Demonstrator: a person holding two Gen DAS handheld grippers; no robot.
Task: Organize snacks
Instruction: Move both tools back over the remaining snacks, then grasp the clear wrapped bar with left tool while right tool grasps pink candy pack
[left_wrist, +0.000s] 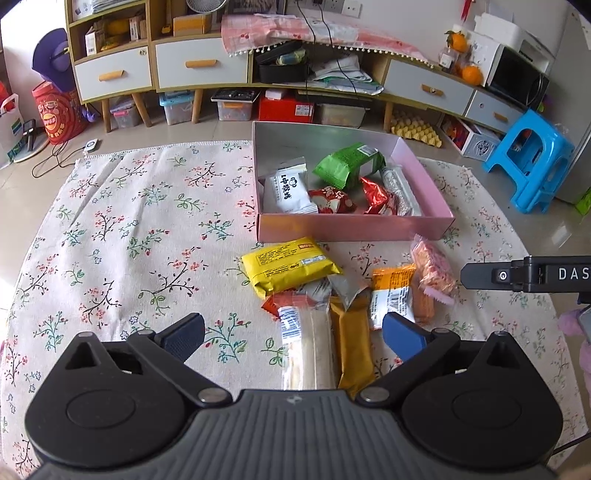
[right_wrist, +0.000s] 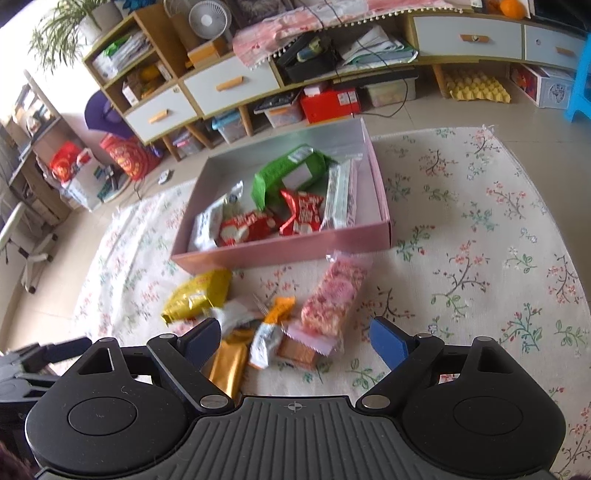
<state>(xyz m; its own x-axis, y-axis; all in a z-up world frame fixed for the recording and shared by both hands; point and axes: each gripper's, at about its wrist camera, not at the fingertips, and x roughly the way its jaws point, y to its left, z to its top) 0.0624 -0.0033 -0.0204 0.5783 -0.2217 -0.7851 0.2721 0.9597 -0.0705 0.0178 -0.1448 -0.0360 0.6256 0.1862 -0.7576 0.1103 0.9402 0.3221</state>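
A pink box (left_wrist: 354, 227) (right_wrist: 280, 251) on the floral cloth holds a green pack (left_wrist: 347, 164), a white pack (left_wrist: 288, 190), red packs (left_wrist: 332, 201) and a silver bar (left_wrist: 400, 186). In front of it lies a loose pile: a yellow pack (left_wrist: 290, 266) (right_wrist: 199, 293), a pale bar (left_wrist: 310, 350), a gold bar (left_wrist: 351, 343) (right_wrist: 229, 363), an orange-white pack (left_wrist: 393, 295) and a pink bar (left_wrist: 432, 269) (right_wrist: 332, 302). My left gripper (left_wrist: 293, 338) stands open above the pale and gold bars, touching neither. My right gripper (right_wrist: 295, 343) hangs open over the pile's near end, holding nothing.
The floral cloth (left_wrist: 129, 236) covers the floor around the box. Behind stand a wooden cabinet (left_wrist: 177, 62), storage bins (left_wrist: 236, 107) and a blue stool (left_wrist: 532, 158). The right gripper's finger (left_wrist: 517, 275) shows at the left view's right edge.
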